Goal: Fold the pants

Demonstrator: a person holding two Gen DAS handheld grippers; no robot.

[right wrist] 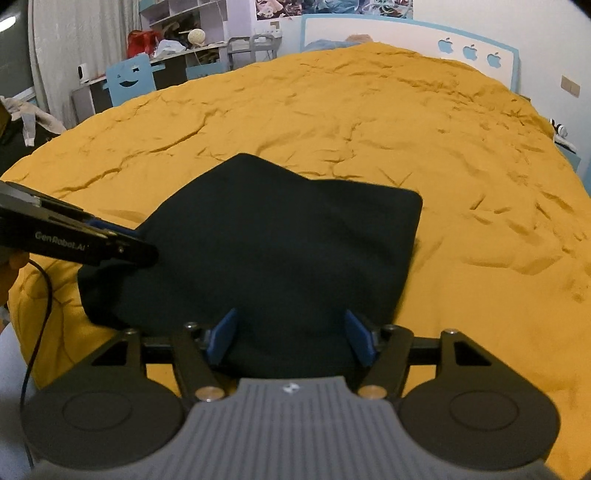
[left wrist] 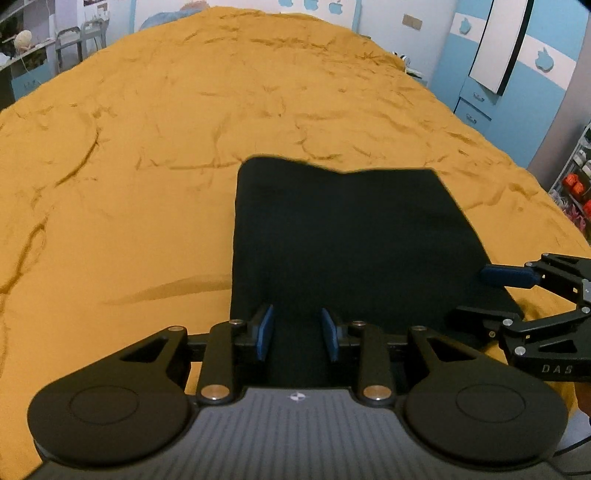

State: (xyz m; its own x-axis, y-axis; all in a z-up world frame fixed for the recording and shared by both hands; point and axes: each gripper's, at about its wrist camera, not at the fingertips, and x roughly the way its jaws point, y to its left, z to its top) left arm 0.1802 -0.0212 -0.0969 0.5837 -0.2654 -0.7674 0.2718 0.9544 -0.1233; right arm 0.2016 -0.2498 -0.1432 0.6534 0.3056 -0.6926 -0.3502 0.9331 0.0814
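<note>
The black pants (left wrist: 343,236) lie folded into a compact block on the orange bedspread (left wrist: 147,147), near its front edge. They also show in the right wrist view (right wrist: 280,251). My left gripper (left wrist: 297,332) is open, its blue pads either side of the near edge of the pants. My right gripper (right wrist: 291,338) is open wide over the near edge too. The right gripper also shows in the left wrist view (left wrist: 476,295) at the pants' right side. The left gripper also shows in the right wrist view (right wrist: 136,243) at their left side.
The orange bedspread (right wrist: 406,129) covers a large bed and is wrinkled all over. A desk with a blue chair (right wrist: 129,81) stands beyond the bed's left side. Blue and white cupboards (left wrist: 517,74) stand to the right. A headboard (right wrist: 406,33) is at the far end.
</note>
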